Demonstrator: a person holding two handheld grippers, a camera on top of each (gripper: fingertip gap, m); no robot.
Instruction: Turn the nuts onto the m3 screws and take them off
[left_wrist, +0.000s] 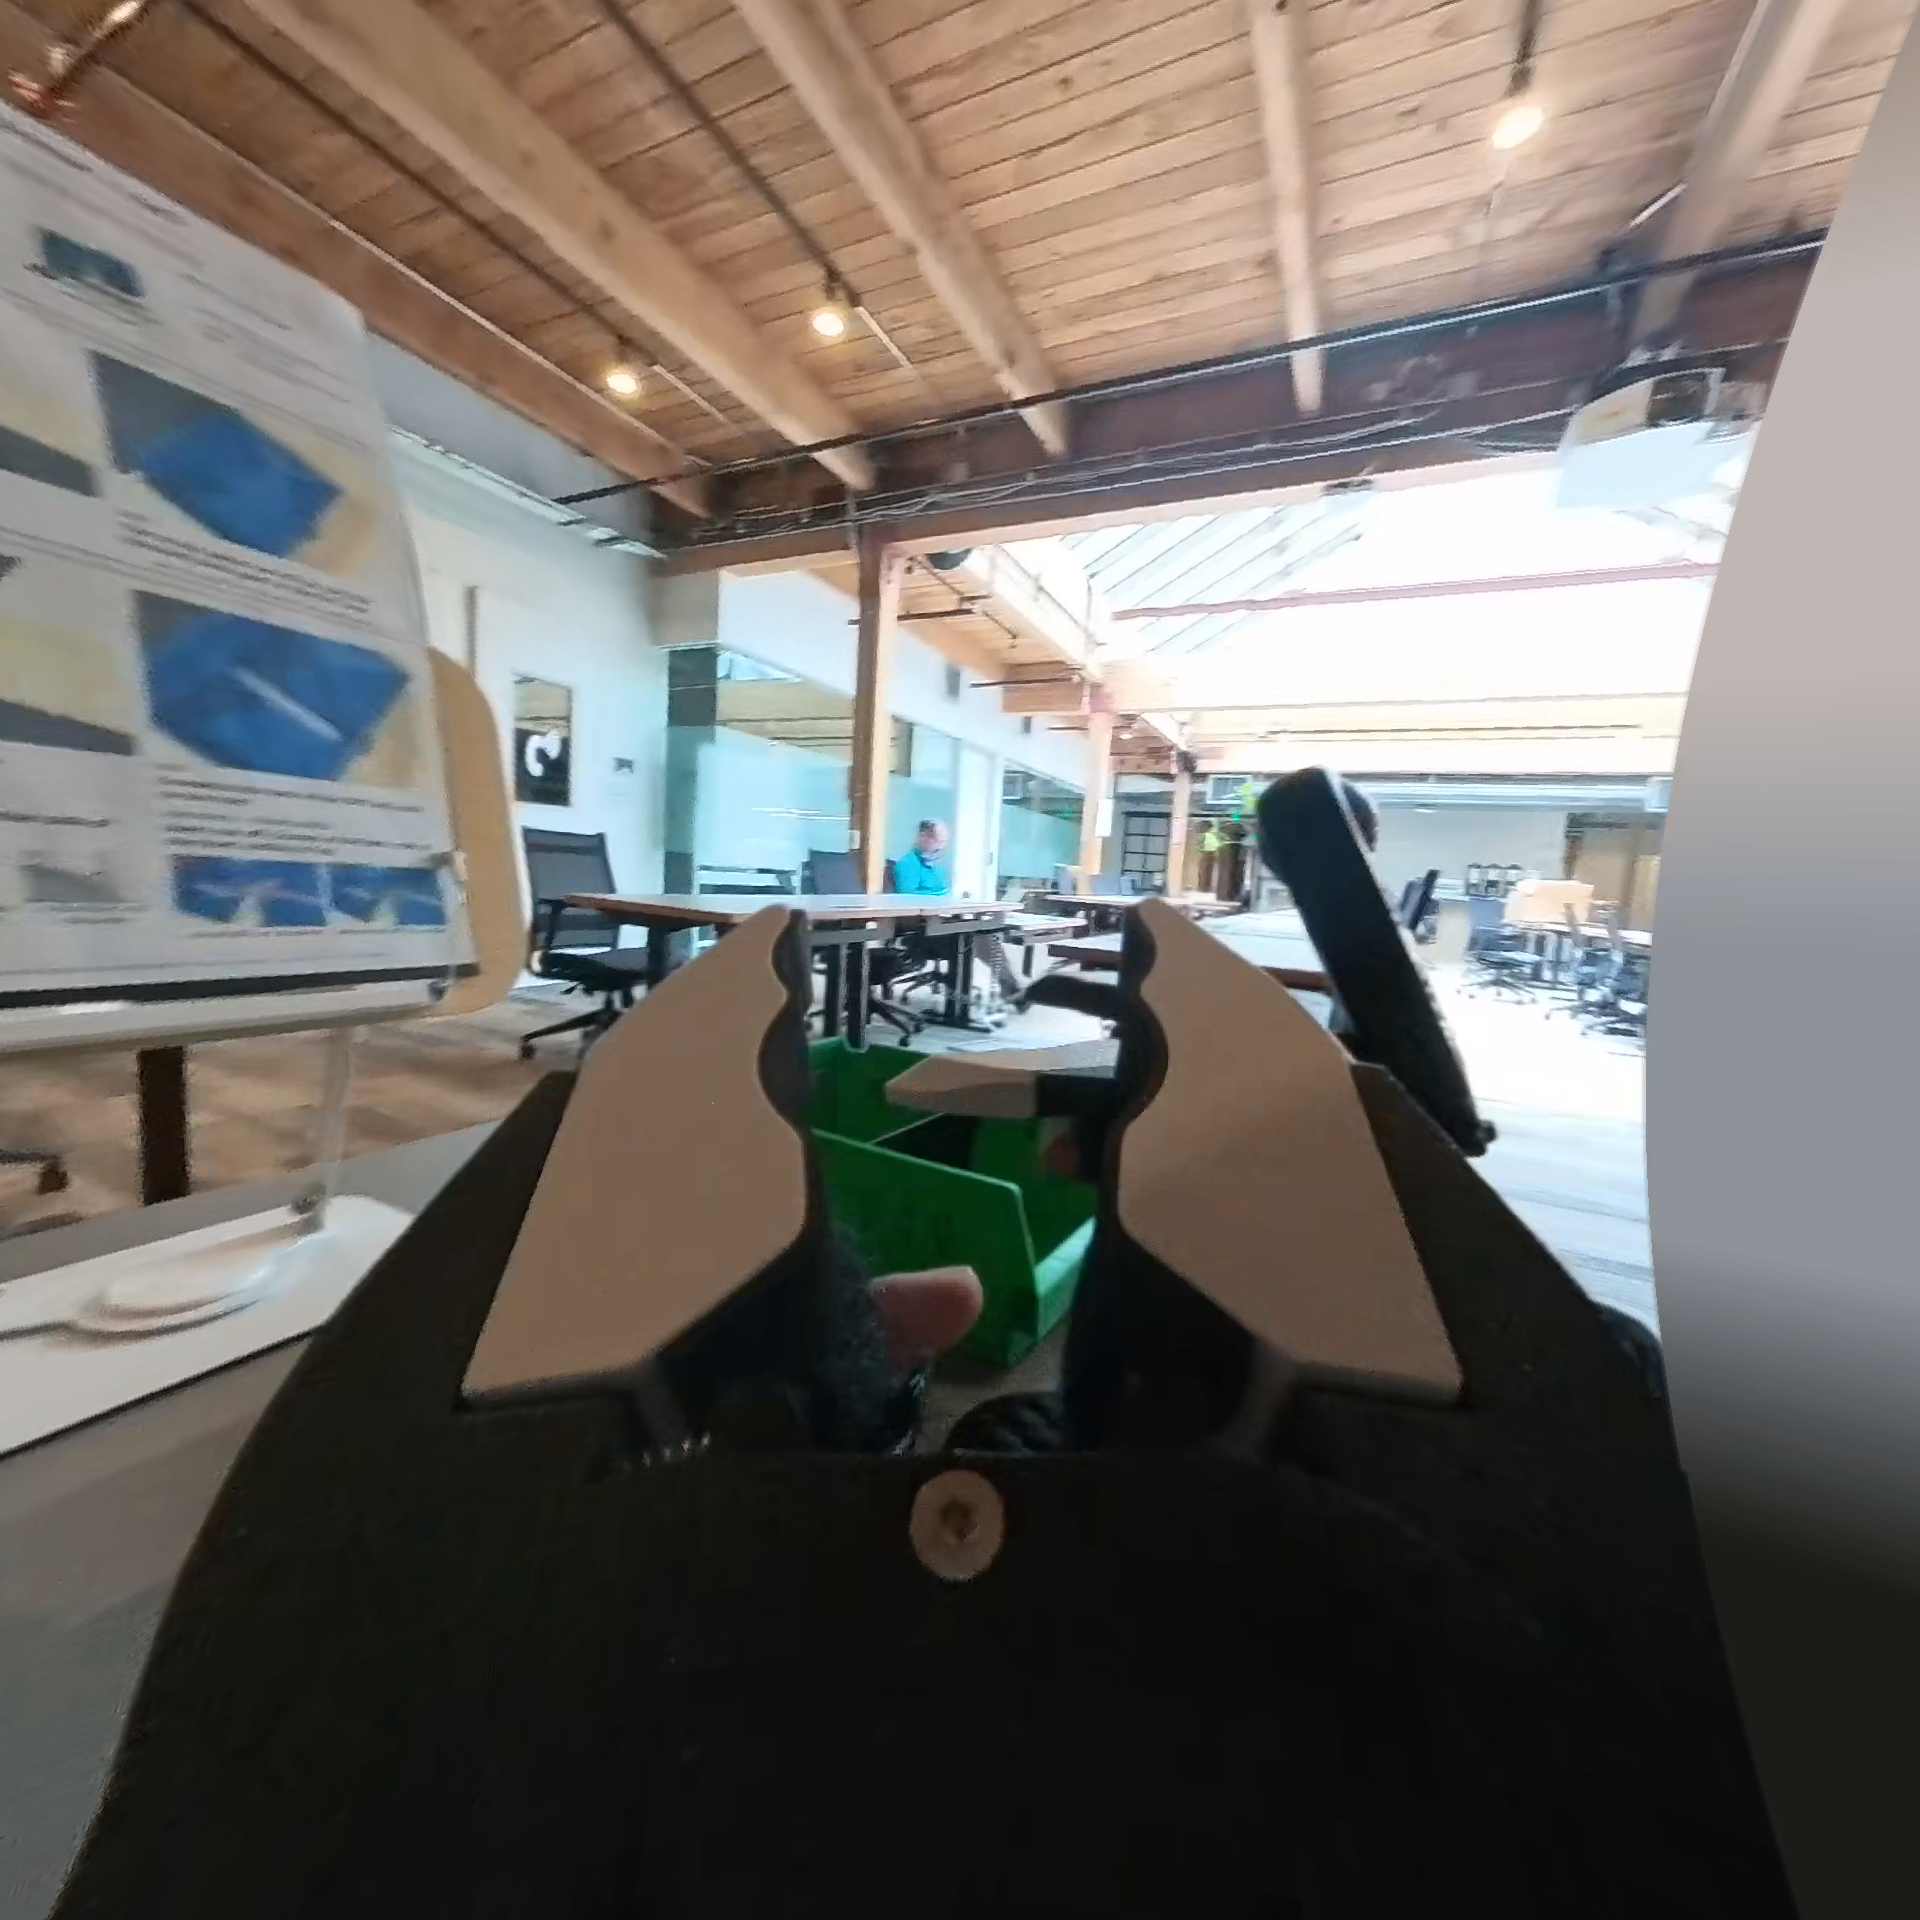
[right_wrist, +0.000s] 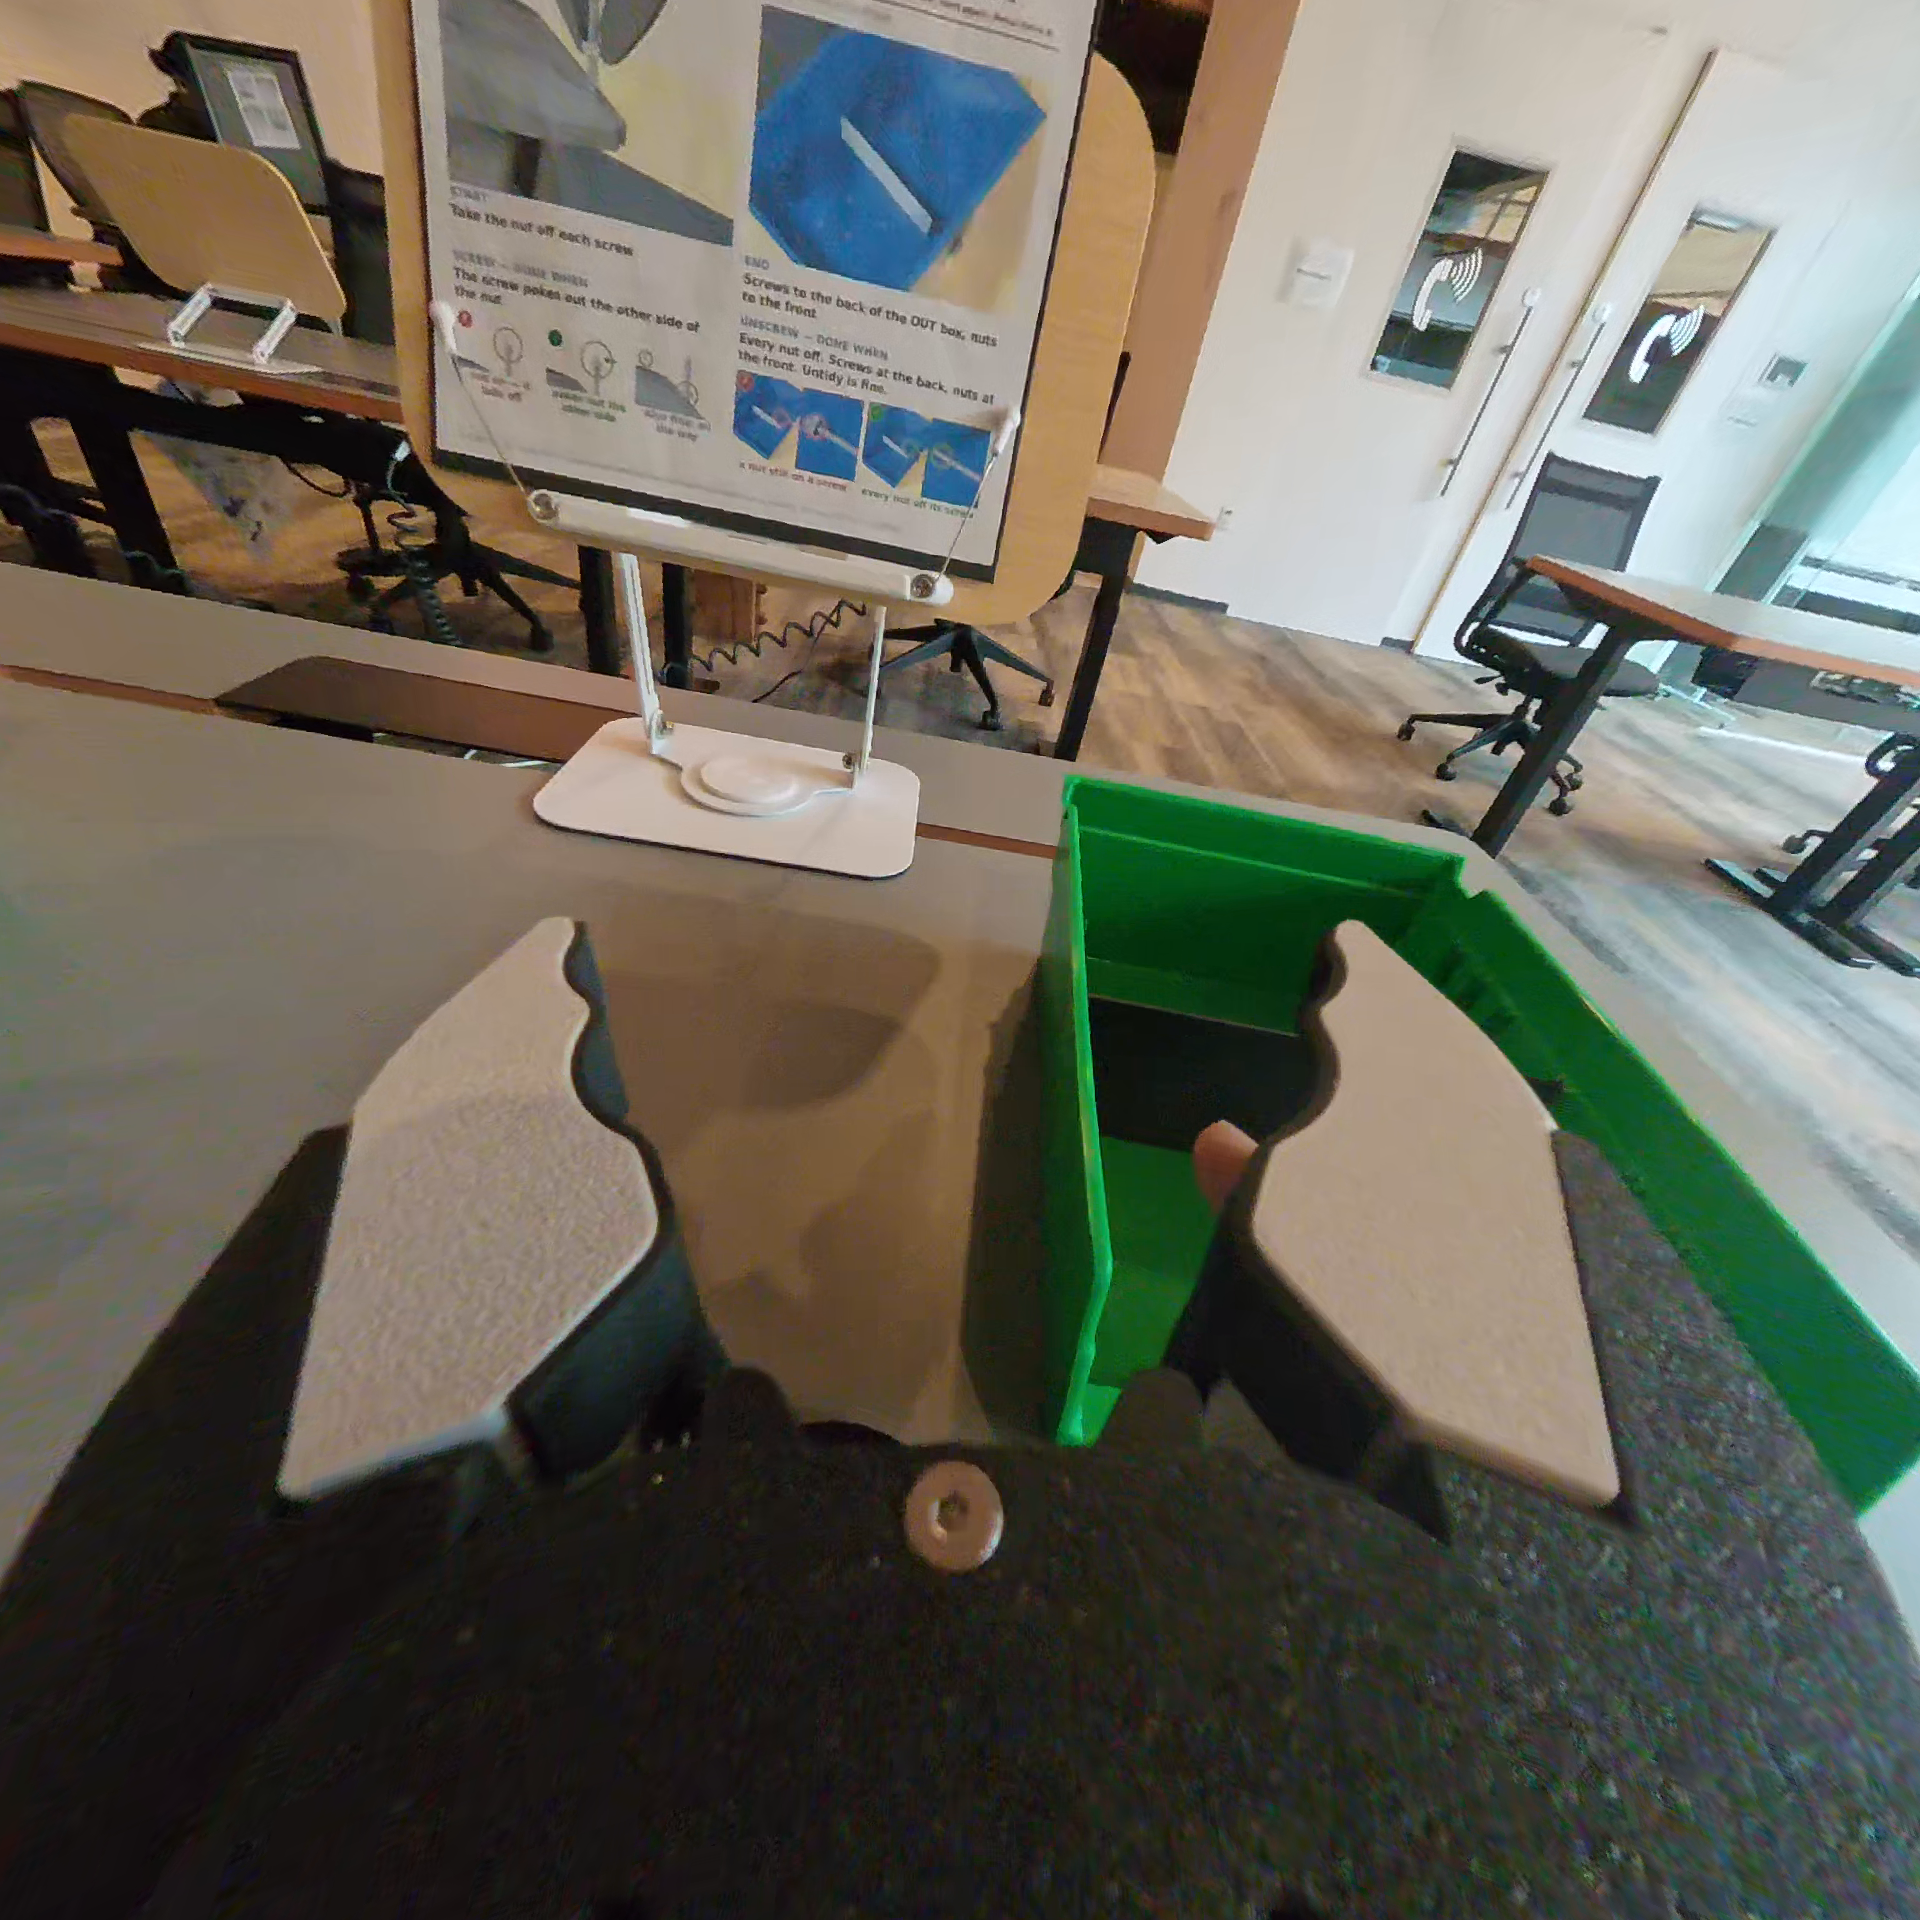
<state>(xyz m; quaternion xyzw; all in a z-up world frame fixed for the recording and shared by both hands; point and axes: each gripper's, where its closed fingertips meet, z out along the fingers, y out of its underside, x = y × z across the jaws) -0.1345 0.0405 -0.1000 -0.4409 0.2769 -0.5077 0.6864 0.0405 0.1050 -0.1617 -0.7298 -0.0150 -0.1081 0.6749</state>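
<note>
My left gripper (left_wrist: 961, 920) is open and holds nothing; it is raised and looks level over the table towards a green bin (left_wrist: 935, 1216). A grey finger (left_wrist: 966, 1081) of the right gripper reaches over that bin. In the right wrist view my right gripper (right_wrist: 956, 935) is wide open and holds nothing. It straddles the left wall of the green bin (right_wrist: 1247, 894), with its right finger (right_wrist: 1434, 1195) over the inside. The bin has a cross divider. No screws or nuts show in either view. A person's fingertip (right_wrist: 1226, 1153) shows below the right finger.
A white stand with an instruction sheet (right_wrist: 727, 260) has its base (right_wrist: 727, 800) on the grey table (right_wrist: 312, 935), left of the bin; it also shows in the left wrist view (left_wrist: 208, 623). Desks and office chairs stand beyond the table's far edge.
</note>
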